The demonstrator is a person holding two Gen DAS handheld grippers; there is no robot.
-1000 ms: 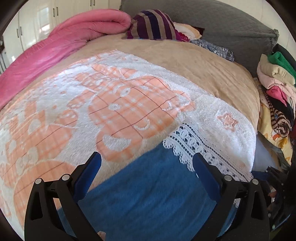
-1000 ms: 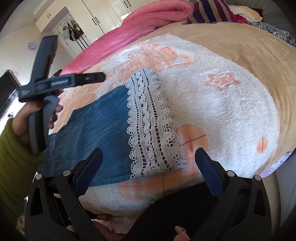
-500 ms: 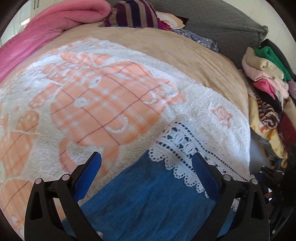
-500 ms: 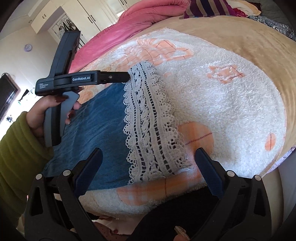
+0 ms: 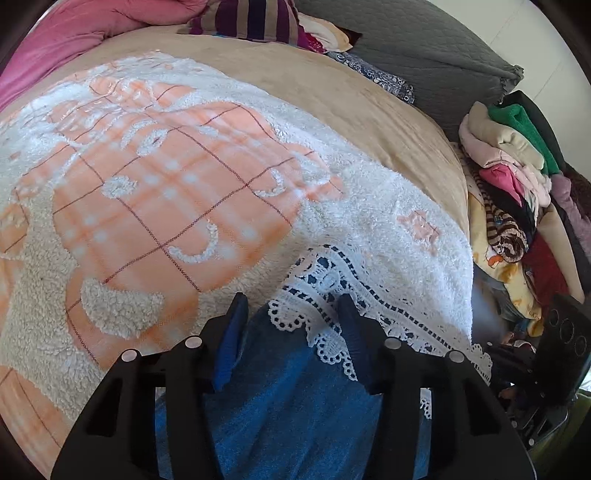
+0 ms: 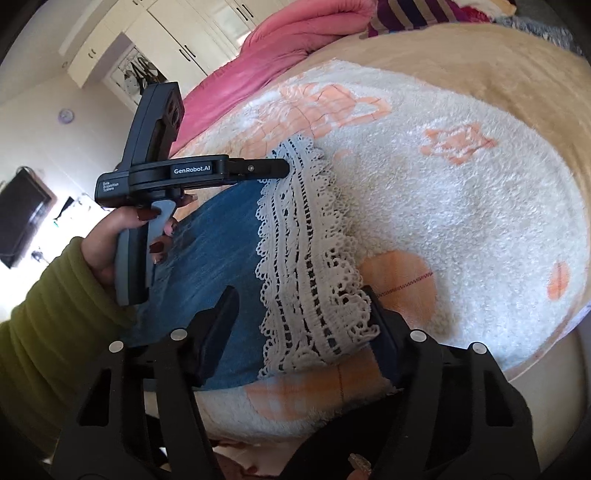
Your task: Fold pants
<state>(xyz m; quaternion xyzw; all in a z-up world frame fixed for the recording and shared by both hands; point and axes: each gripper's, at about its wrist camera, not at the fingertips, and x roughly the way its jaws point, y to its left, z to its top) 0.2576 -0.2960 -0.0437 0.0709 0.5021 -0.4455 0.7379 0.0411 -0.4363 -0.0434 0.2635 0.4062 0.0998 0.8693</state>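
Blue denim pants [image 5: 295, 413] with a wide white lace hem [image 5: 332, 291] lie flat on a white and orange fleece blanket [image 5: 155, 206]. My left gripper [image 5: 291, 301] is down on the far corner of the hem, its jaws closing with lace and denim between them. In the right wrist view, the lace hem [image 6: 295, 251] runs across the denim [image 6: 218, 240]. My right gripper [image 6: 299, 295] straddles the near hem corner and is closing too. The left gripper [image 6: 282, 168] shows there from the side, held by a hand [image 6: 122, 236] in a green sleeve.
A pink duvet [image 5: 74, 33] and striped pillow [image 5: 255, 18] lie at the bed's head by a grey cushion [image 5: 424, 48]. A pile of clothes [image 5: 517, 177] is stacked off the right edge. White wardrobes [image 6: 184, 33] and a wall screen [image 6: 22, 218] stand beyond.
Both grippers' jaws have narrowed from wide open to about half. The left gripper sank and tipped down onto the far hem corner. The right gripper stayed over the near corner.
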